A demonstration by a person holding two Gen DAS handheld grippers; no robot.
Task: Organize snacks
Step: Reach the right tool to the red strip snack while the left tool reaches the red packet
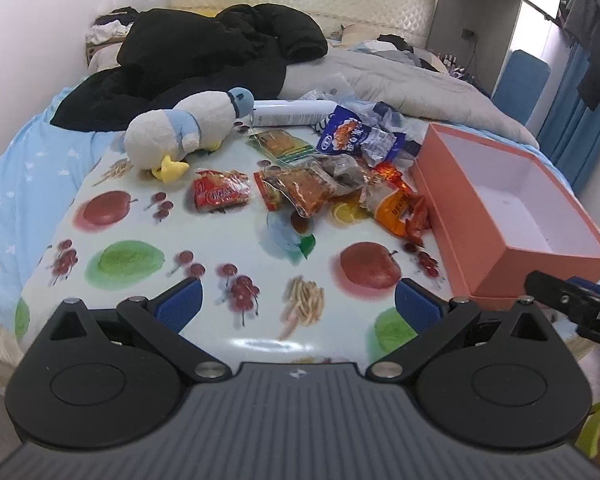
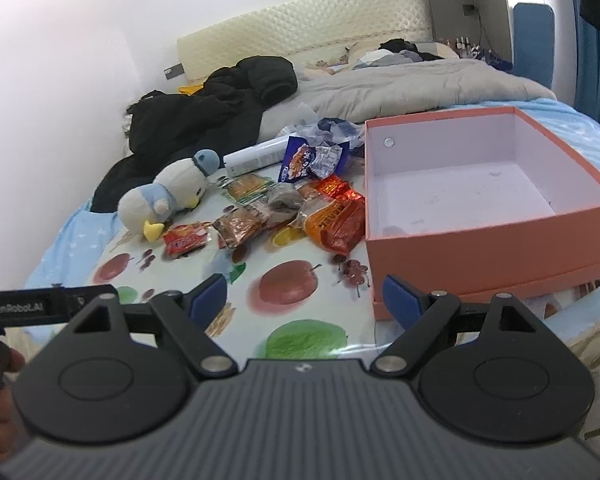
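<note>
Both my left gripper [image 1: 298, 300] and right gripper [image 2: 304, 300] hover jaws wide, nothing held, snack packets [image 1: 312, 188] mid-desk, orange box [image 2: 488, 248] at right edge.

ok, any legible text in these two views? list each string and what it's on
"GenRobot.AI": on the black bar of the left tongs, seen at the left edge of the right wrist view.
Red snack packet: white lettering, too blurred to read.
Orange packet: lettering, unreadable.
Blue packet: print too small.
Pink box: no text.
</note>
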